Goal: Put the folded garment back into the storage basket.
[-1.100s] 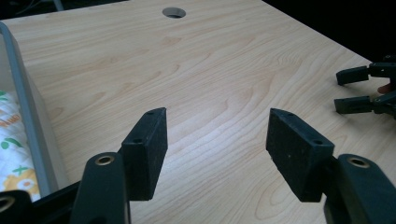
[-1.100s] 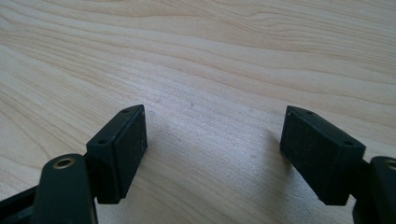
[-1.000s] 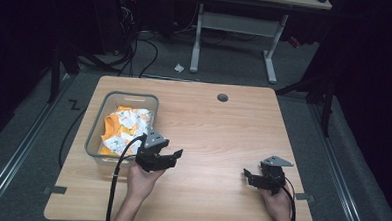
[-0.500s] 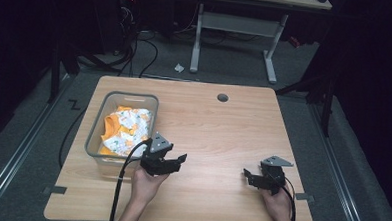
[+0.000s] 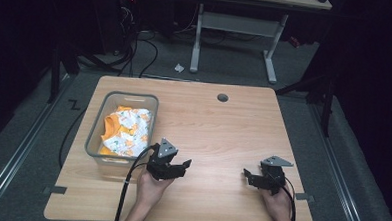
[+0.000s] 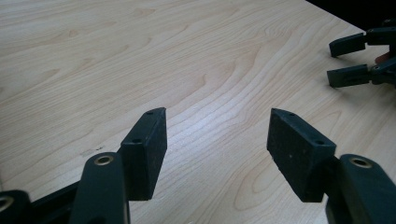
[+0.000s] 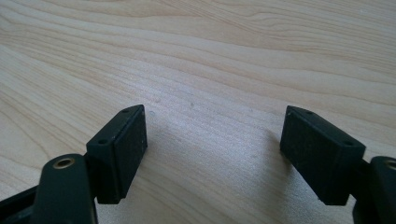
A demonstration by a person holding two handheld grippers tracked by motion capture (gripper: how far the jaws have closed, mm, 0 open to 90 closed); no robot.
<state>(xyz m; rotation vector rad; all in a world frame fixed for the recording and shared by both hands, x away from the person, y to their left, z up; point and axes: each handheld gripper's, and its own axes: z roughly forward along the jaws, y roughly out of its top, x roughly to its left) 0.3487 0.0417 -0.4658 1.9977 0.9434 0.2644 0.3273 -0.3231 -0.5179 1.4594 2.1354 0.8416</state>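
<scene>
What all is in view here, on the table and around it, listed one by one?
table: one, light wood, centre of the high view
bin: one, clear plastic, on the table's left side
cloth: one bundle, orange and white, inside the bin
hole: one, dark round, near the table's far edge
desk: one, white legs, on the floor beyond the table
scrap: one, white, on the grey floor near the desk's leg
cables: several, black, on the floor at far left
left gripper: one, black, jaws open and empty, just right of the bin
right gripper: one, black, jaws open and empty, near the table's right front
hands: two, each holding a gripper, at the near edge
</scene>
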